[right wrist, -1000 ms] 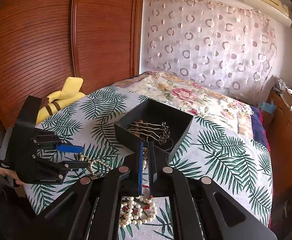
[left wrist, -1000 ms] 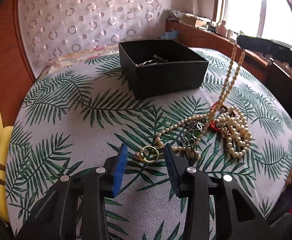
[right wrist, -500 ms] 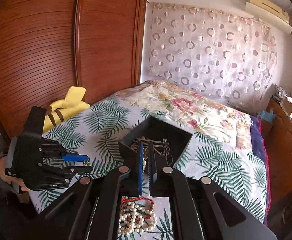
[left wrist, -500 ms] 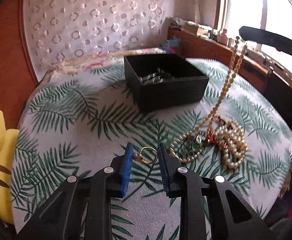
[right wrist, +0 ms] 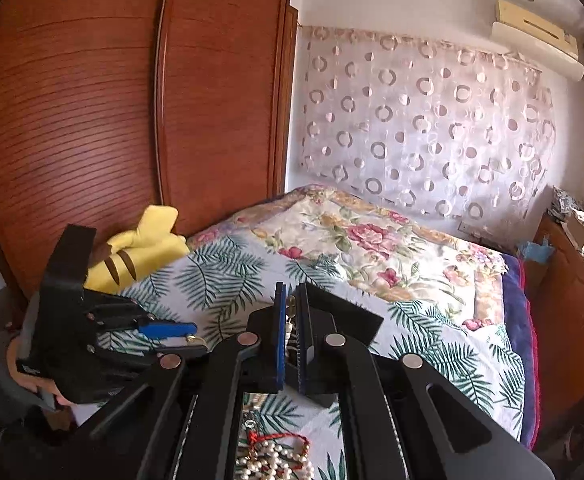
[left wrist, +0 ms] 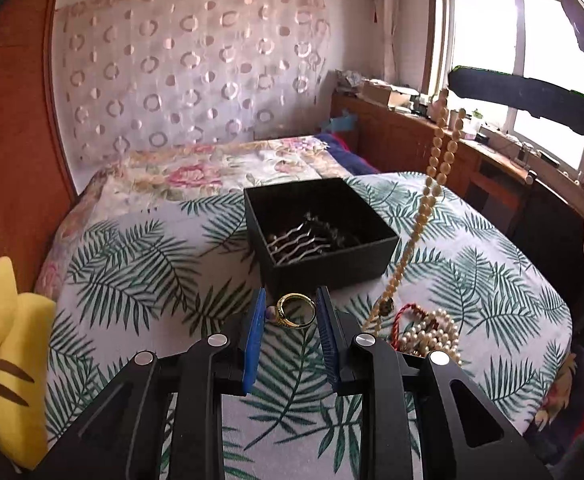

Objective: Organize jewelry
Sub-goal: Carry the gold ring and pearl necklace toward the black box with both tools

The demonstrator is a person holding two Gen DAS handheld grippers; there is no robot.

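Observation:
My left gripper (left wrist: 290, 305) is shut on a gold ring (left wrist: 295, 311) and holds it above the leaf-print bedspread (left wrist: 131, 264), just in front of the black box (left wrist: 320, 232). The box holds silver hair combs (left wrist: 296, 240). My right gripper (right wrist: 290, 300) is shut on a cream bead necklace (left wrist: 432, 184) that hangs from it down to a jewelry pile (left wrist: 424, 330) of pearls and a red cord. In the right wrist view the left gripper (right wrist: 171, 330) is at the left, the box (right wrist: 348, 316) sits behind my fingers and the pile (right wrist: 275, 456) lies below.
A yellow plush toy (left wrist: 7, 360) lies at the bed's left edge, next to a wooden wardrobe (right wrist: 131, 120). A floral quilt (right wrist: 372, 240) covers the far bed. A wooden sill with clutter (left wrist: 392, 96) runs under the window at right.
My left gripper closed on the gold ring and lifted it off the bedspread toward the box. My right gripper rose higher, drawing the bead necklace up out of the pile.

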